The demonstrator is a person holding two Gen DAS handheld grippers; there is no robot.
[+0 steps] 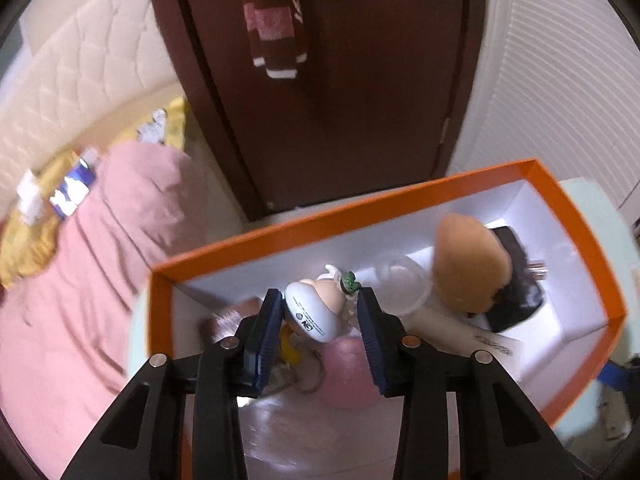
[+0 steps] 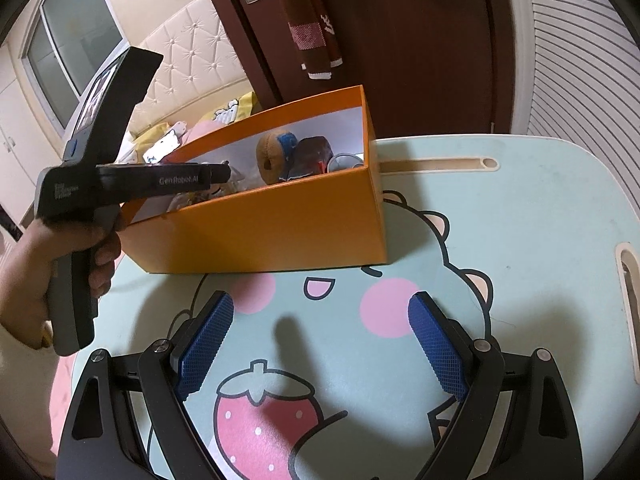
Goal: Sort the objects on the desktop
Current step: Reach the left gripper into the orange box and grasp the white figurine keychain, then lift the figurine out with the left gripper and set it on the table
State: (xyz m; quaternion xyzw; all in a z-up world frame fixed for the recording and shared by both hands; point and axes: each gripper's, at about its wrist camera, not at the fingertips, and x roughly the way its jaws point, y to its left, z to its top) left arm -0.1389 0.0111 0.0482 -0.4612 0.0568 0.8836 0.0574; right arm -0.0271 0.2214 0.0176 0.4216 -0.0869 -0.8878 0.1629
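An orange box with a white inside stands on the cartoon-printed table. My left gripper reaches into the box's left end, shut on a small toy figurine that is turned with its grey-white base toward the camera. Below it lie a pink ball, a clear round lid, a brown plush toy and a dark pouch. My right gripper hangs open over the table in front of the orange box, holding nothing.
A person's hand holds the left gripper's handle at the left. A bed with a pink blanket lies beyond the table's left side. A brown door stands behind. The table has a slot behind the box.
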